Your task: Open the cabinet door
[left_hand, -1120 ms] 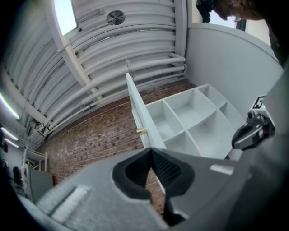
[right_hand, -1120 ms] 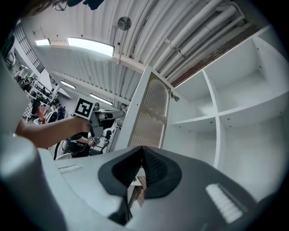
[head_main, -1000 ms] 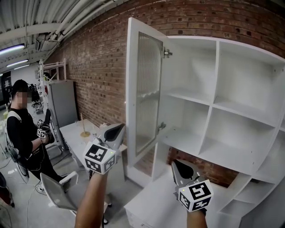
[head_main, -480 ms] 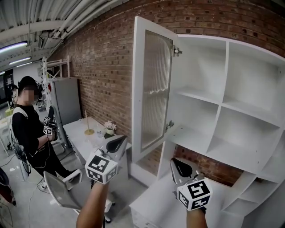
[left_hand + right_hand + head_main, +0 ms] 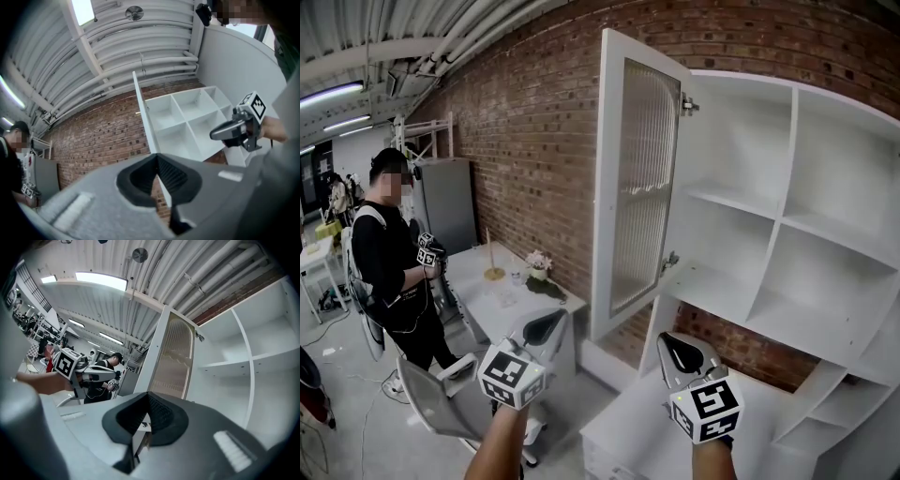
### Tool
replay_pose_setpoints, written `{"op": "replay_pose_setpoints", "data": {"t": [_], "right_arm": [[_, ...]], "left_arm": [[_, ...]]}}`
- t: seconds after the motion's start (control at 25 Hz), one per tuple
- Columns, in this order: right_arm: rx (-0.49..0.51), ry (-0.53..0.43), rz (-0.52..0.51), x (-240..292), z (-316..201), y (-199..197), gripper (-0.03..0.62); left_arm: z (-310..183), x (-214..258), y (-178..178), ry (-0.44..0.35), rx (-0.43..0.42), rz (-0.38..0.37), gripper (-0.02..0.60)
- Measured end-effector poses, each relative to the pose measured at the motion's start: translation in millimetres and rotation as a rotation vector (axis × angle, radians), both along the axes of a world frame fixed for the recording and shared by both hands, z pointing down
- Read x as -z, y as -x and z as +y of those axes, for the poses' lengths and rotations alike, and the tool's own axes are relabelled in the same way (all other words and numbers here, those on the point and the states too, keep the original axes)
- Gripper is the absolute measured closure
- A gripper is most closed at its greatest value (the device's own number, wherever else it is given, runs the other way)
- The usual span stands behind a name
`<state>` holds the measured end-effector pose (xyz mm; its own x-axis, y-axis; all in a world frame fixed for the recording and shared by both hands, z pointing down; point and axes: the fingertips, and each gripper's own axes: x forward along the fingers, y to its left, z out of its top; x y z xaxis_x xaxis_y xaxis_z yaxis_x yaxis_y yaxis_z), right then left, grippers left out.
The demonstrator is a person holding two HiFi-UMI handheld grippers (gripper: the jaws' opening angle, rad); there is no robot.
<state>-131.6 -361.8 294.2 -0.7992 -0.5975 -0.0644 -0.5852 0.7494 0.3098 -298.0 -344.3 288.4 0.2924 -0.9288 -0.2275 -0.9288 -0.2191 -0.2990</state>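
Observation:
The white cabinet (image 5: 787, 220) hangs on a brick wall, its shelves bare. Its ribbed-glass door (image 5: 639, 183) stands swung wide open to the left, edge-on in the left gripper view (image 5: 143, 117) and broad in the right gripper view (image 5: 174, 357). My left gripper (image 5: 551, 322) is held low, below and left of the door, jaws shut and holding nothing (image 5: 157, 161). My right gripper (image 5: 677, 343) hovers under the lower shelf, also shut and holding nothing (image 5: 148, 398). Neither touches the door.
A person (image 5: 389, 258) stands at the left holding grippers. A white table (image 5: 502, 305) with flowers (image 5: 538, 264) and a candlestick stands by the wall. A grey chair (image 5: 431, 398) is below left. A low white unit (image 5: 623, 436) sits under the cabinet.
The whole scene has slid rightward in the head view: door, cabinet and the person sit further right. Both grippers sit slightly lower. The door stays open.

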Motion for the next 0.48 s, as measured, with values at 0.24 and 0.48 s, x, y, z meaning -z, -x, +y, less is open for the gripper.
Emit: {"op": "replay_pose_setpoints", "data": {"t": [0.24,0.48], "right_arm": [[0.011,0.006,0.010,-2,2,8,0.589],[0.009,0.010,0.017,-4,3,12,0.589]], "left_arm": [[8,-16,2,0.011,-0.006,0.001,0.580],[10,-26,3,0.023,-0.016,0.004,0.580]]}}
